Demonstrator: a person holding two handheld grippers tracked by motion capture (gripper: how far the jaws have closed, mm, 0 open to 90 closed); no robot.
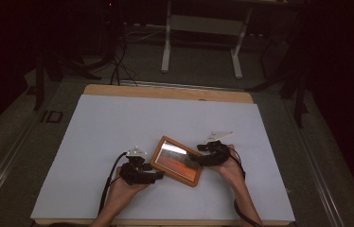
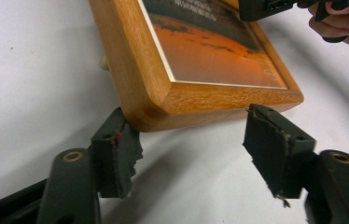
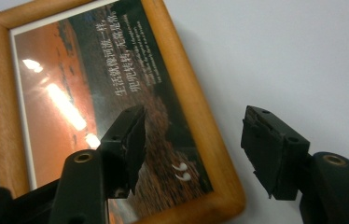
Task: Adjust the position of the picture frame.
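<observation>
Picture frame (image 1: 177, 161): one unit, rectangular, light-brown wood with rounded corners and a visible grain. It lies face-up on the white table cover (image 1: 118, 127), between the two claws. The glazed front is glossy and carries bright reflections. The print beneath shows an orange-red landscape under a dark band, with two lines of pale Chinese characters and a thin white border.

Left gripper (image 2: 189, 140): one unit, black, two jaws faced with torn dark rubber pads (image 2: 126, 149). The jaws stand apart. One rounded corner of the frame sits just ahead of the gap; the left pad is at that corner's underside, and contact cannot be confirmed. The right pad is just clear of the frame's lower edge.

Right gripper (image 3: 191, 135): one unit, same build. The jaws stand wide apart and straddle one long rail of the frame: one jaw hangs over the glass, the other over the bare table cover beside the rail. Neither pad presses on the wood.

Surface: matte, white, flat, resting on a wooden tabletop (image 1: 165, 92).
</observation>
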